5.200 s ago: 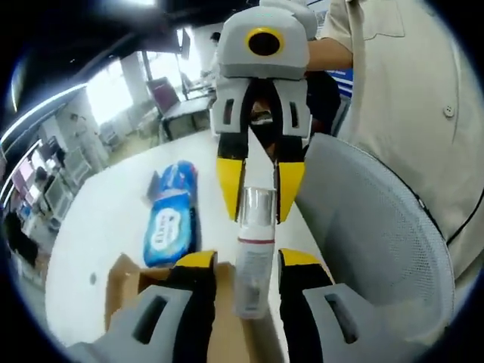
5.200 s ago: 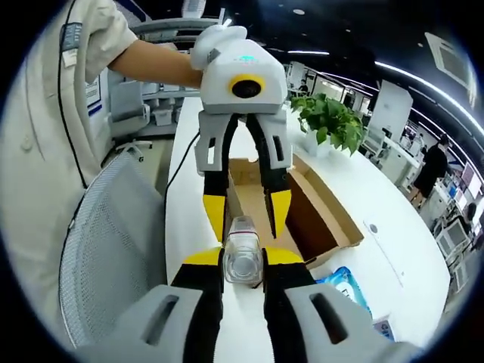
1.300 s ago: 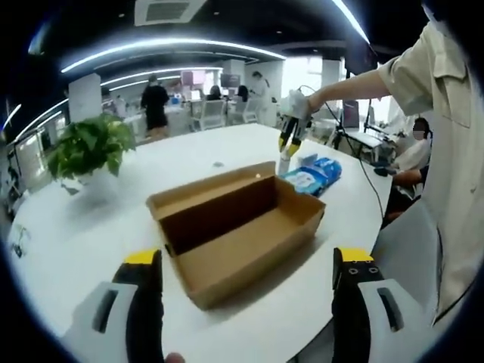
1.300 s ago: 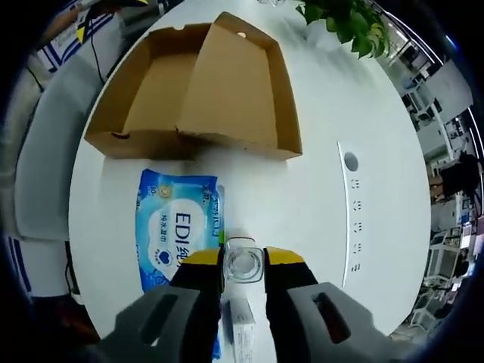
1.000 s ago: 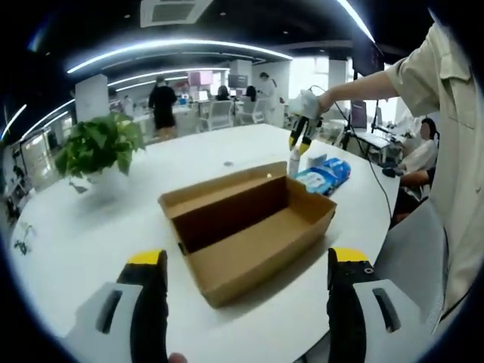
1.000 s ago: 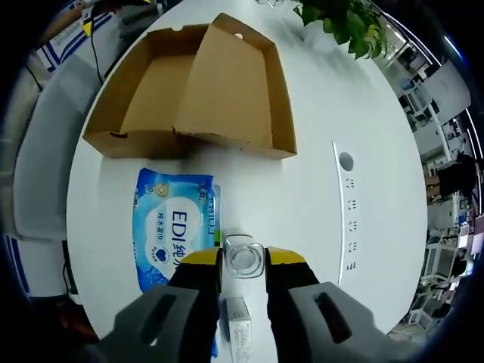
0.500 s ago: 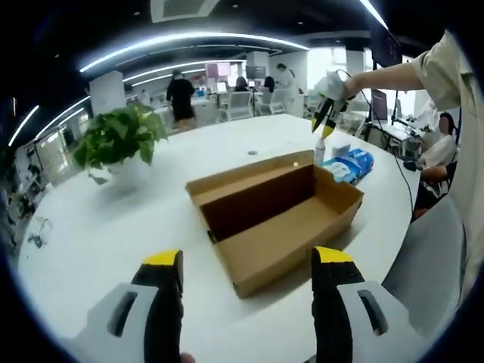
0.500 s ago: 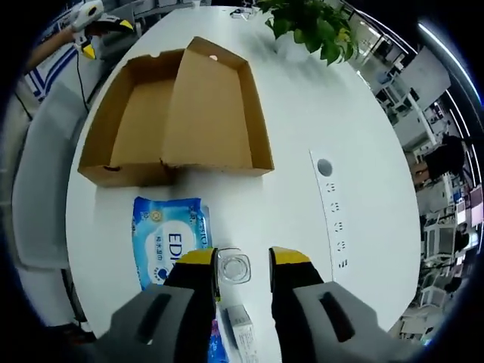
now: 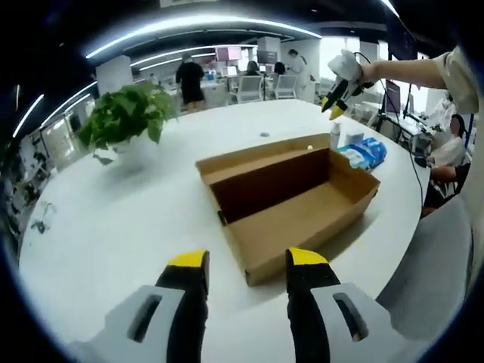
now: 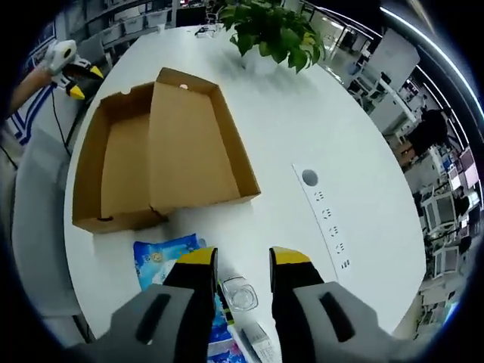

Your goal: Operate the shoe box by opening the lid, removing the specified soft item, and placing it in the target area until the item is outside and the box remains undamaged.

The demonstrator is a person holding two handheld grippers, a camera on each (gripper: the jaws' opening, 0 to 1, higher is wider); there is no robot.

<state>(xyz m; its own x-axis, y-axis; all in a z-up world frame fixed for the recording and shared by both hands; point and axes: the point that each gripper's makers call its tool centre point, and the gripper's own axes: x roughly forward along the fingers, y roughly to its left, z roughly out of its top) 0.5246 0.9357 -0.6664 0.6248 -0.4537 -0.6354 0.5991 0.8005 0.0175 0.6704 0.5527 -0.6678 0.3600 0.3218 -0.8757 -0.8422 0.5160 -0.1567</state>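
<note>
— What do you get from the left gripper view?

— The left gripper hangs low over the white table, jaws apart, nothing between them. Ahead lies the shoe box, lid folded back, its cardboard floor bare. Beyond it the right gripper is held up in a hand, jaws parted, above the bottle standing beside the blue wipes pack. A potted plant sits at the far left, and people stand among desks under strip lights at the back. A grey mesh chair is at the right edge.

— And the right gripper view?

— That one looks steeply down. The right gripper is spread, and the bottle's clear cap sits below the gap, touched by neither jaw. The wipes pack lies just beside it, a small carton nearer still. The box looks empty from here too. A row of sockets is set into the tabletop, and the left gripper peeks in at the upper left.
</note>
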